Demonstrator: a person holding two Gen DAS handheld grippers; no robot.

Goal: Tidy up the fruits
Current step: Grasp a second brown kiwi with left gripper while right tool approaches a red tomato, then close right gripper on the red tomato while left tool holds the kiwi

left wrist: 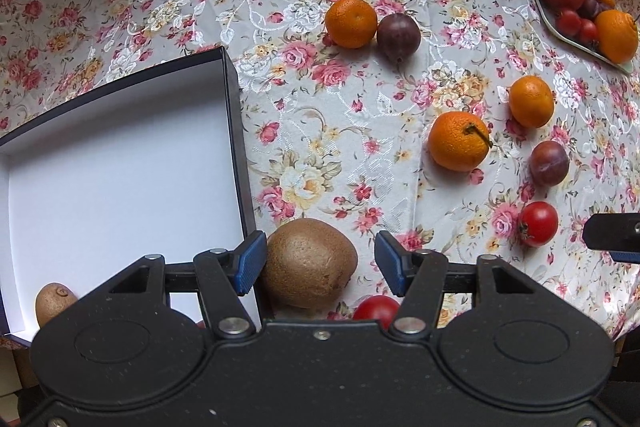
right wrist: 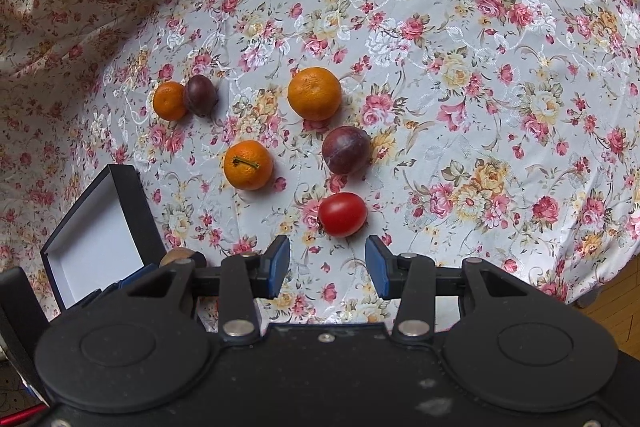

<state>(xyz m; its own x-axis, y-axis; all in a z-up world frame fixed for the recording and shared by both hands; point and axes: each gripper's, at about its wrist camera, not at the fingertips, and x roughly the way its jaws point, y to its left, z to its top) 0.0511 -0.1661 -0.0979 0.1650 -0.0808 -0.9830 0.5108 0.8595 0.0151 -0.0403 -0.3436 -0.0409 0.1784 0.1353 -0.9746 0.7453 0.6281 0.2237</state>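
On the flowered tablecloth (right wrist: 480, 75), largest first: open dark box (left wrist: 236, 115) at left, one kiwi (left wrist: 52, 303) inside; left gripper (left wrist: 320, 263), jaws wide, straddling a second kiwi (left wrist: 308, 263) beside the box; right gripper (right wrist: 328, 267), jaws wide and empty, just short of a tomato (right wrist: 342, 214); mandarins and plums scattered beyond.

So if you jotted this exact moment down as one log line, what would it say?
left gripper: open around kiwi beside box | right gripper: open, empty, near tomato | box: one kiwi inside
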